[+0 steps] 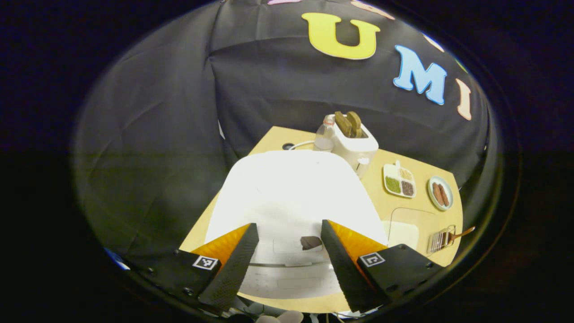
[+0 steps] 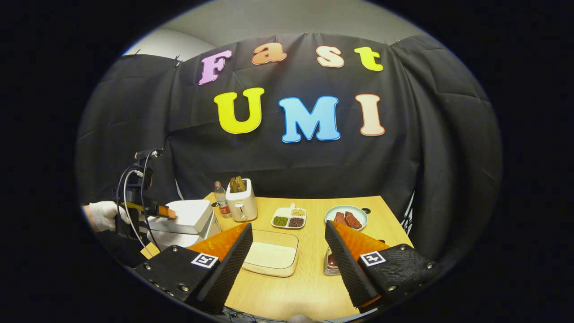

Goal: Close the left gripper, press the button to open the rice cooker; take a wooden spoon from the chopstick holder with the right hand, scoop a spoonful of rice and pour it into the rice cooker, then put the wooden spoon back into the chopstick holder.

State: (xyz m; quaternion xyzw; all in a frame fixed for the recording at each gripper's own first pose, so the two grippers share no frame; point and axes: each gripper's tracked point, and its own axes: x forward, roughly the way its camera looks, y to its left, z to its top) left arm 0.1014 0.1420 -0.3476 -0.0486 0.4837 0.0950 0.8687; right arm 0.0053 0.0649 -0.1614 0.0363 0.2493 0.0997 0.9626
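Light: we see a dim booth lit from above, the table [image 2: 314, 269] warm and evenly bright | Glare: the rice cooker [image 1: 291, 193] lid washes out near white in the left gripper view | Distortion: we note strong fisheye bending and darkening at the edges | Focus: sharp centrally, softer toward the rims

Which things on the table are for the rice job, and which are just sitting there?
For the job:
white rice cooker with closed lid
clear container of white rice
wooden spoon in the clear chopstick holder

Just lying about:
white toaster with brown toast
clear plastic bottle
white divided dish of grains
pale plate of meat
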